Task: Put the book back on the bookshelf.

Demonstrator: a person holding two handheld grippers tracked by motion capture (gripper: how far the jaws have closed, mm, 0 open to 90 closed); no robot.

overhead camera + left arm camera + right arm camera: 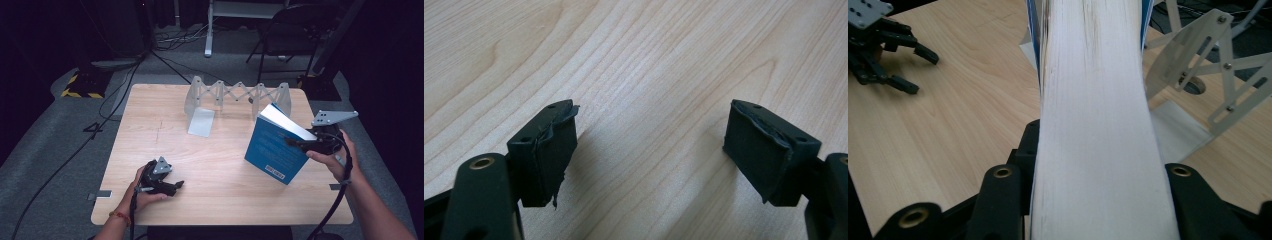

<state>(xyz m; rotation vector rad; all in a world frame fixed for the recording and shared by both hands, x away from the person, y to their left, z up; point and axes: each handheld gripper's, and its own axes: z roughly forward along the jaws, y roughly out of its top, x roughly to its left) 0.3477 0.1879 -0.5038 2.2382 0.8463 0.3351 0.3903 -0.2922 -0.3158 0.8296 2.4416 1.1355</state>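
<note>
- The blue-covered book [274,150], its white page block smooth, sits clamped between the right gripper [300,142] jaws, tilted above the pale wood bench [210,165].
- The left gripper [649,150] jaws stand wide, bare bench between them.

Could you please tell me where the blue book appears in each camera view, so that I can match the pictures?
High view: the blue book stands tilted at right of centre, gripped by the right claw.
Left gripper view: just wooden tabletop between open jaws.
Right gripper view: its white page edge runs up the middle, between the jaws.
Shared landmark: the white folding rack, at upper right in the right gripper view.
</note>
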